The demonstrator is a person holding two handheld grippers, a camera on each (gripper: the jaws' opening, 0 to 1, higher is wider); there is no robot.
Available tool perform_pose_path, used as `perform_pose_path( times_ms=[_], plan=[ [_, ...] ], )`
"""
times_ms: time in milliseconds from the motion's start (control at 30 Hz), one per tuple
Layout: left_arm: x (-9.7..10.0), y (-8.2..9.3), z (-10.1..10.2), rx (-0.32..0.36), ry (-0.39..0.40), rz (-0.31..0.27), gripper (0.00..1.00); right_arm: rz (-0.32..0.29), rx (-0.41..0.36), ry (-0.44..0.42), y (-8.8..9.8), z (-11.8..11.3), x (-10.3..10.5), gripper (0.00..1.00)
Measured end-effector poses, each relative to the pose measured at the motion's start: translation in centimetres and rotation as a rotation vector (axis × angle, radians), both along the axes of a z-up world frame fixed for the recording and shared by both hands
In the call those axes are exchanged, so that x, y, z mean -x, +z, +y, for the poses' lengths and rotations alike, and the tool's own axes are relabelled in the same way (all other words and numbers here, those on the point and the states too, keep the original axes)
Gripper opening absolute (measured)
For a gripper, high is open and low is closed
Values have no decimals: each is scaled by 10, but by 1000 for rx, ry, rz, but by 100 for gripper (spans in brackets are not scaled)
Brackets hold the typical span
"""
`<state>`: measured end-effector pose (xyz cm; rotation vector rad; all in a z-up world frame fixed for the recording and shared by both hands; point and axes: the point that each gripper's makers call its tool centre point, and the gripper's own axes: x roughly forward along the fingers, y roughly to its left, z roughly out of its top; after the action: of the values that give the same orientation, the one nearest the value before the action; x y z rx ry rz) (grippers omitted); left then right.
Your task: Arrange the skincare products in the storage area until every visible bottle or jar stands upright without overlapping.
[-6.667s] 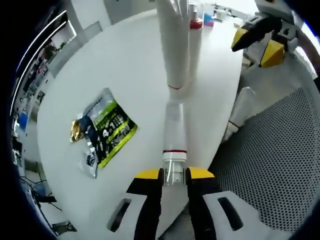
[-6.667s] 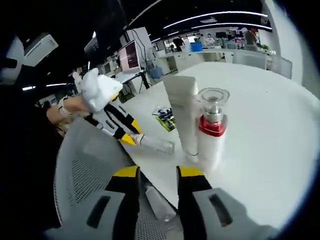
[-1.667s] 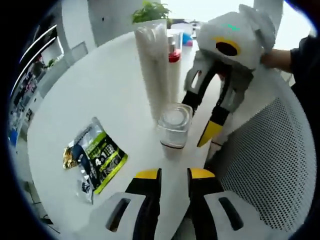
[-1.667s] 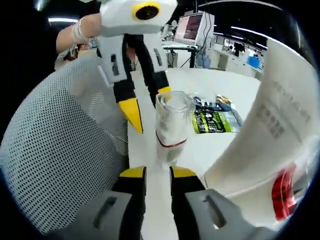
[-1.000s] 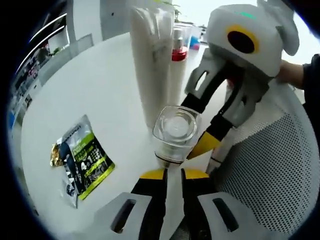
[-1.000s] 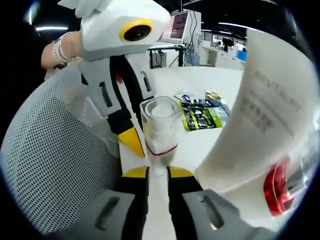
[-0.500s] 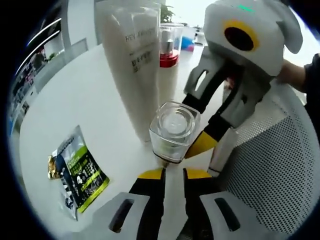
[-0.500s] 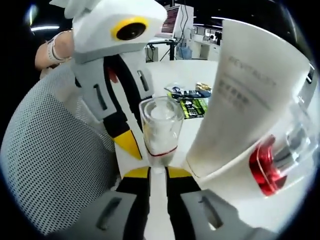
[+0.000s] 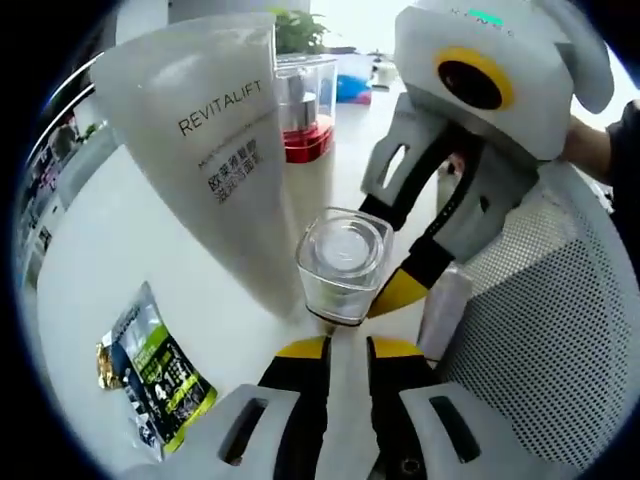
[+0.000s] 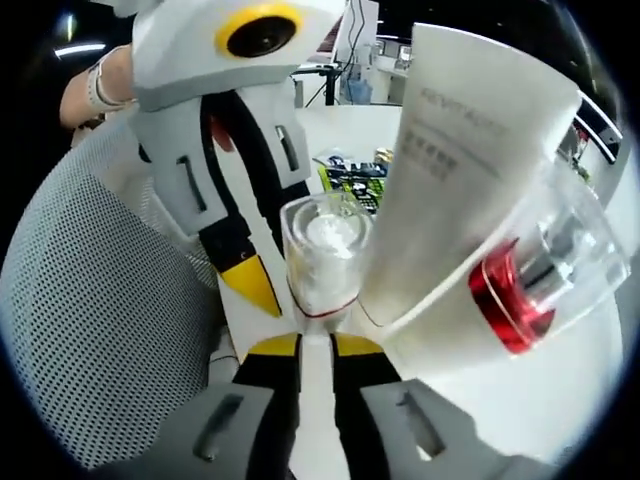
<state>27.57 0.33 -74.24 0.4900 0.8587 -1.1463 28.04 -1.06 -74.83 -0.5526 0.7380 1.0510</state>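
Here I see the small bottle (image 9: 343,265) standing on the bench (image 9: 120,250) just right of the white tube (image 9: 215,150); my left gripper (image 9: 346,348) pinches its base, and my right gripper (image 10: 315,346) also clamps it, jaws nearly together.

A clear-capped bottle (image 10: 318,258) stands upright against the white tube (image 10: 440,170) (left gripper (image 10: 250,283) just beside).

White tube (image 9: 215,150): "REVITALIFT" printed in dark caps, left gripper view; smaller lines beneath, Chinese characters, not legible. Same tube (image 10: 455,150), right gripper view: print too faint to read. Sachet (image 9: 155,375): print unreadable.
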Motion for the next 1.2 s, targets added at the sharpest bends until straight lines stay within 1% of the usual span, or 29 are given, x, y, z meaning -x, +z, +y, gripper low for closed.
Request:
perform_pose_path(
  times_ms=[100, 400, 500, 600, 700, 1100, 1200],
  plan=[
    [-2, 1, -3, 7, 5, 1, 10, 6, 4, -13, -1, -3, -1, 10],
    [-6, 1, -7, 8, 8, -5, 11, 17, -4, -46, -3, -7, -4, 8],
    [-6, 1, -9, 10, 4, -5, 11, 16, 1, -52, -4, -9, -5, 9],
    [-7, 0, -11, 14, 7, -4, 11, 28, -6, -74, -4, -12, -8, 11],
    [-7, 0, -13, 14, 4, -2, 11, 30, -10, -85, -4, -13, -9, 10],
    [-10, 0, -14, 19, 6, -6, 11, 40, -12, -94, -5, -15, -9, 9],
    [-8, 0, -11, 11, 4, -9, 12, 47, -3, -90, -5, -17, -8, 9]
  ],
)
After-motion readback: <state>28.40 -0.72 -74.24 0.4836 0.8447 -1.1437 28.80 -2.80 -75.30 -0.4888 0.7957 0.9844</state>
